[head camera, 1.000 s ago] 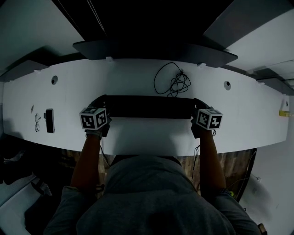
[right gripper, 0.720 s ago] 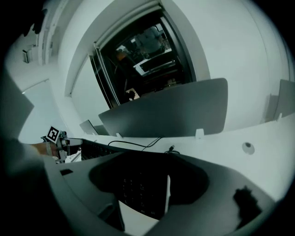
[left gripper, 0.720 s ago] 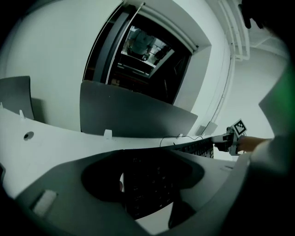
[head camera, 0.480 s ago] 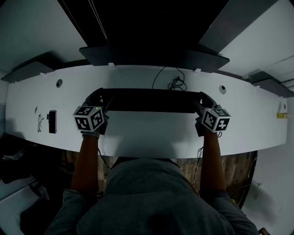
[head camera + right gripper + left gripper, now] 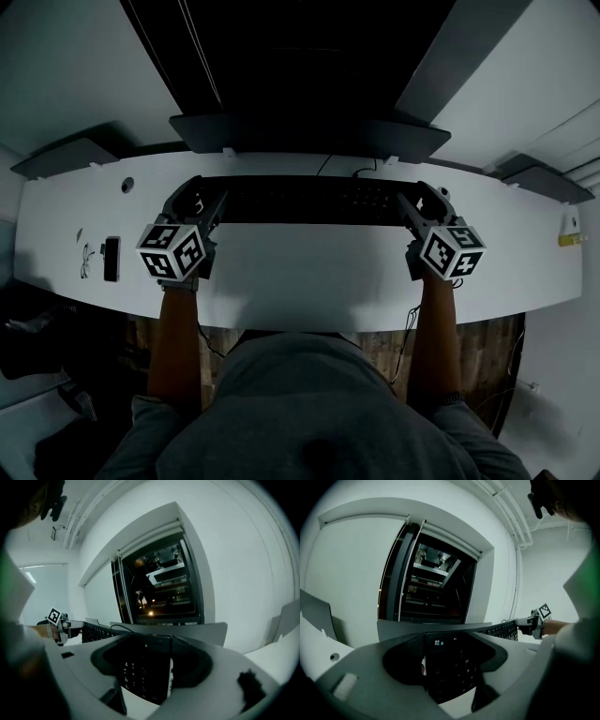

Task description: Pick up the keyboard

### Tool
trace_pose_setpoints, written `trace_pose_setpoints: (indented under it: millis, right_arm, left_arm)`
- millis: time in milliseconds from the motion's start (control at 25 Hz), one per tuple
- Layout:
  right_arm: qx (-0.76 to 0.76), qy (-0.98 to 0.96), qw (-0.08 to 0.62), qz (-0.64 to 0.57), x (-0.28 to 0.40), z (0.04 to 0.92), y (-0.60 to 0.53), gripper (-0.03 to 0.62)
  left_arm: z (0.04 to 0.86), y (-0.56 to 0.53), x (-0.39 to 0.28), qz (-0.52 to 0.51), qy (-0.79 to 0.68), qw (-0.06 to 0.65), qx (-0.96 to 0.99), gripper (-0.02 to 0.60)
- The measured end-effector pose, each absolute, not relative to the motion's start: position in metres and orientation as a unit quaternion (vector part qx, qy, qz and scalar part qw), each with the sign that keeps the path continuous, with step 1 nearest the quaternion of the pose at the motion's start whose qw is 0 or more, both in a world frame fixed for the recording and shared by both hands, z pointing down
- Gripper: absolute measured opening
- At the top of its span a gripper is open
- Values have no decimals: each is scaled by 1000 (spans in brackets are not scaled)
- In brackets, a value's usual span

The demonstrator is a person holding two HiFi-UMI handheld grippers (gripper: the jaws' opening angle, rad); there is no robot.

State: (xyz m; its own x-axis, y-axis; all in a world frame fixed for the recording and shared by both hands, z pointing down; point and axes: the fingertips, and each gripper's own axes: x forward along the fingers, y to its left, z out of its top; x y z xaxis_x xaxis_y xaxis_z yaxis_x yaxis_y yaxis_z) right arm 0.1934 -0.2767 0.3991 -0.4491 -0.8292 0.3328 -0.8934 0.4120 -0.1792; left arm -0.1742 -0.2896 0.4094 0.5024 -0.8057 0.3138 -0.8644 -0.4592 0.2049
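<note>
My left gripper [image 5: 194,202] and right gripper [image 5: 421,201] are each clamped on one end of the long black keyboard [image 5: 309,200], over the white desk [image 5: 309,274].

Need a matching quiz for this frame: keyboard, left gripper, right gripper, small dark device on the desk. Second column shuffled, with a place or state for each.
Column 1
1. keyboard
2. left gripper
3. right gripper
4. small dark device

Column 2
A. lies on the white desk at the far left, apart from both grippers
B. shut on the keyboard's Esc end
C. black, spans from one gripper to the other
D. shut on the keyboard's right end

Pairs: 1-C, 2-B, 3-D, 4-A
</note>
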Motion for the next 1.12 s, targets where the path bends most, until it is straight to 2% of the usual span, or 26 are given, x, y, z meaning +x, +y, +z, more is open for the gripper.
trace_pose_setpoints:
  millis: [560,1120]
  right_arm:
    - [525,-845,51,94,187,294,-276,264]
    - [529,-847,29,53,189,211,-283,264]
  left_arm:
    - [302,-293,-182,35,-494,92,864,262]
    - [220,-303,-180,10,-491,52,870,262]
